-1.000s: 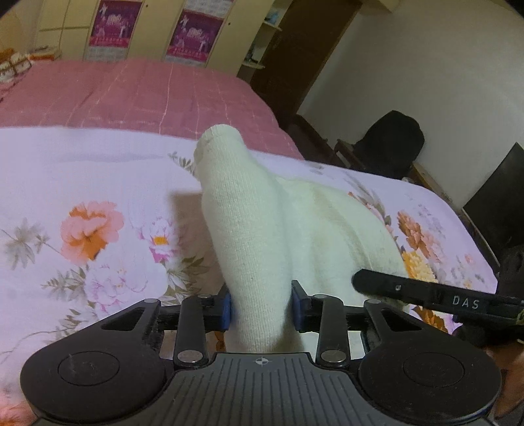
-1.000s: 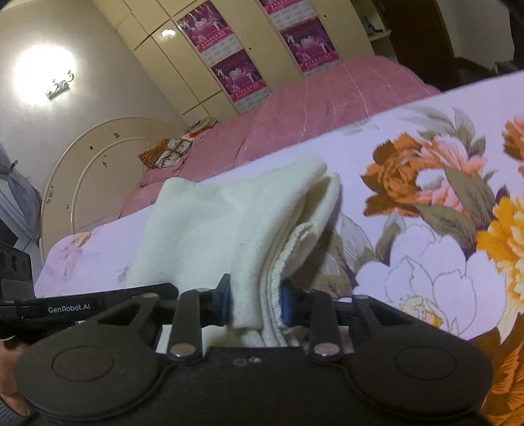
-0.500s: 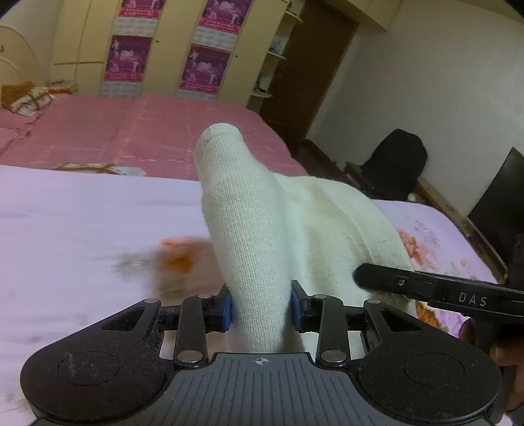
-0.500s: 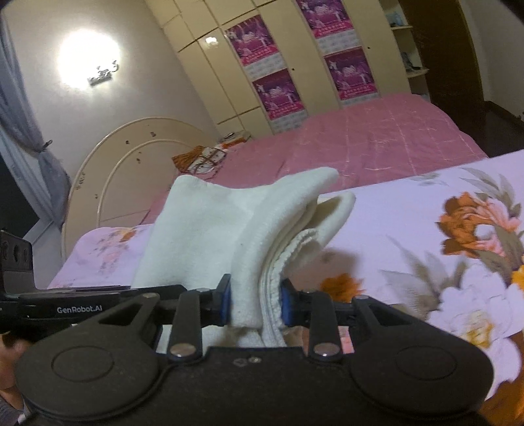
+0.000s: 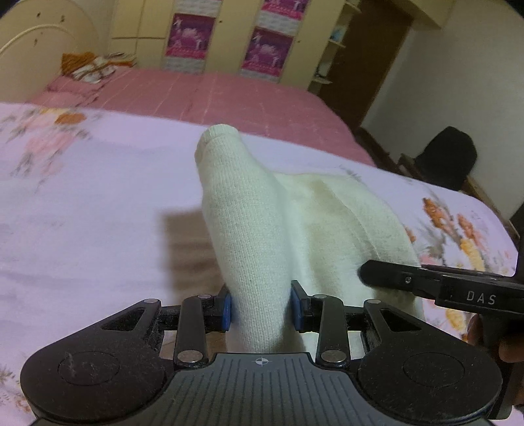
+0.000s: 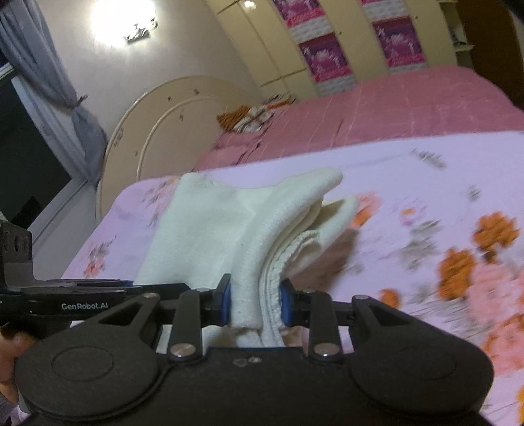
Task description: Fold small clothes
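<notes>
Left hand-held gripper (image 5: 261, 309): closed narrow on a fold of the cream knit garment (image 5: 294, 222), blue pads pressing the cloth from both sides.
Right hand-held gripper (image 6: 256, 303): likewise narrow, clamped on a thick bunch of the same garment, several ribbed layers stacked between the pads.
Garment, left wrist view: a rounded tube of knit stands up from the jaws and points away toward the far bed; the rest spreads off to the right toward the other tool.
Garment, right wrist view (image 6: 229, 229): spread as a broad panel to the left, with a folded lip jutting to the right above the bedspread.
Garment, place: lifted between the two tools over the floral bedspread (image 5: 82, 213); whether any part touches the cover cannot be told.
Other tool seen from the left: black arm marked DAS (image 5: 458, 288) at the right edge, just beside the cloth, fingers of a hand (image 5: 491, 340) behind it.
Other tool seen from the right: black arm marked GenRobot.AI (image 6: 75, 301) at the left edge, a fingertip (image 6: 13, 340) under it.
Bedspread: lilac with orange and pink flowers, blurred in both views.
Beyond: pink quilted bed (image 5: 213, 98), cream curved headboard (image 6: 157, 114), wardrobe with purple posters (image 5: 268, 52), dark chair (image 5: 448, 157) by the wall, lit wall lamp (image 6: 124, 16), grey curtain (image 6: 42, 72).
</notes>
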Demonstrator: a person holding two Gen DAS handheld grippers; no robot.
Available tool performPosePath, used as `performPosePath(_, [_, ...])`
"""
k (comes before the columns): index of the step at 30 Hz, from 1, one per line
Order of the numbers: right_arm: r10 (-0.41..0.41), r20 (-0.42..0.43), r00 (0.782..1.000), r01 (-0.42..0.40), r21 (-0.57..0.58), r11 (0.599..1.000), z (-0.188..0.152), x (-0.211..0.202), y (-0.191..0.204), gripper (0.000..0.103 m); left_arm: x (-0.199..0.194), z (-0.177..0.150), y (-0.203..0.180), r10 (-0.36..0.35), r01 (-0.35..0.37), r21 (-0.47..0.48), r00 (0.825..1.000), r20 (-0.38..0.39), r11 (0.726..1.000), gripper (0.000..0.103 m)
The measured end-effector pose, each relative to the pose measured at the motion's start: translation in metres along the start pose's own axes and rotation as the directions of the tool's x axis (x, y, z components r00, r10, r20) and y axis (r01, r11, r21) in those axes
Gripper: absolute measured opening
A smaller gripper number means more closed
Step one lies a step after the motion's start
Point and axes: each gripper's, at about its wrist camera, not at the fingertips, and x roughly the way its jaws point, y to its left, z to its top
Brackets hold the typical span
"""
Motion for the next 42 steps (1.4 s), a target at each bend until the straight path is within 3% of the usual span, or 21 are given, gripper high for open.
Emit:
performPosePath(8, [-0.007,-0.072,0.997,0.008,0.017,1.000,-0.011,0.033,-0.007,0.028,0.032,-0.015,0.014,0.001,-0.003,-0.053,0.999,-0.039,0.999,0.036])
performPosePath(12, [0.008,-0.106,0.994,0.000,0.073,0.997,-0.017,0.040,-0.026,0.029,0.037,-0.018,0.018,-0.014,0.011,-0.061,0.999,-0.037,0.998,0.045])
performPosePath(14, [0.039,-0.124,0.992,-0.024,0.119,0.993,-0.022,0.044,-0.034,0.031,0.039,-0.018,0.018,0.007,-0.009,-0.051,0.999,-0.035,0.999,0.060])
performPosePath(15, [0.064,-0.129,0.990,-0.044,0.147,0.988,-0.021,0.044,-0.039,0.033,0.039,-0.017,0.018,0.020,-0.021,-0.044,0.999,-0.033,0.999,0.068])
performPosePath(17, [0.105,-0.146,0.984,-0.080,0.169,0.982,-0.019,0.043,-0.045,0.041,0.037,-0.015,0.021,0.016,-0.017,-0.041,1.000,-0.011,0.999,0.070])
performPosePath(20, [0.114,-0.132,0.985,-0.093,0.154,0.984,-0.012,0.037,-0.048,0.062,0.040,-0.008,0.032,0.000,0.003,-0.107,1.000,0.032,0.994,0.070])
performPosePath(22, [0.114,-0.107,0.988,-0.097,0.155,0.983,-0.005,0.037,-0.051,0.062,0.047,-0.003,0.040,-0.011,0.018,-0.154,0.999,0.043,0.988,0.070])
performPosePath(25, [0.137,-0.101,0.985,-0.107,0.256,0.961,0.005,0.051,-0.068,0.059,0.061,0.004,0.048,-0.033,0.045,-0.209,0.998,0.059,0.977,0.064])
performPosePath(28, [0.172,-0.099,0.980,-0.132,0.321,0.938,0.012,0.066,-0.081,0.047,0.071,0.007,0.050,-0.053,0.069,-0.216,0.996,0.077,0.974,0.055])
performPosePath(29, [0.180,-0.096,0.979,-0.142,0.315,0.938,0.014,0.067,-0.082,0.035,0.072,0.008,0.047,-0.047,0.065,-0.197,0.994,0.098,0.978,0.053])
performPosePath(30, [0.178,-0.086,0.980,-0.149,0.272,0.951,0.016,0.068,-0.079,0.028,0.070,0.008,0.045,-0.036,0.059,-0.173,0.990,0.133,0.983,0.047])
performPosePath(33, [0.143,-0.019,0.989,-0.143,0.029,0.989,0.020,0.057,-0.054,0.023,0.060,0.007,0.036,-0.015,0.039,-0.088,0.964,0.266,0.995,0.045])
performPosePath(35, [0.147,0.011,0.989,-0.146,-0.054,0.988,0.021,0.052,-0.045,0.023,0.070,0.010,0.038,0.035,-0.015,-0.085,0.971,0.238,0.996,0.045])
performPosePath(36, [0.131,0.009,0.991,-0.130,-0.063,0.989,0.021,0.055,-0.044,0.023,0.079,0.010,0.040,0.052,-0.037,-0.081,0.979,0.196,0.996,0.047])
performPosePath(39, [0.016,-0.054,0.998,-0.019,-0.039,0.999,0.014,0.070,-0.057,0.030,0.086,0.008,0.041,0.095,-0.082,-0.084,0.980,0.173,0.993,0.076])
performPosePath(42, [0.014,-0.065,0.998,-0.013,0.023,1.000,0.018,0.059,-0.061,0.036,0.070,0.005,0.033,0.135,-0.125,-0.063,0.971,0.198,0.990,0.078])
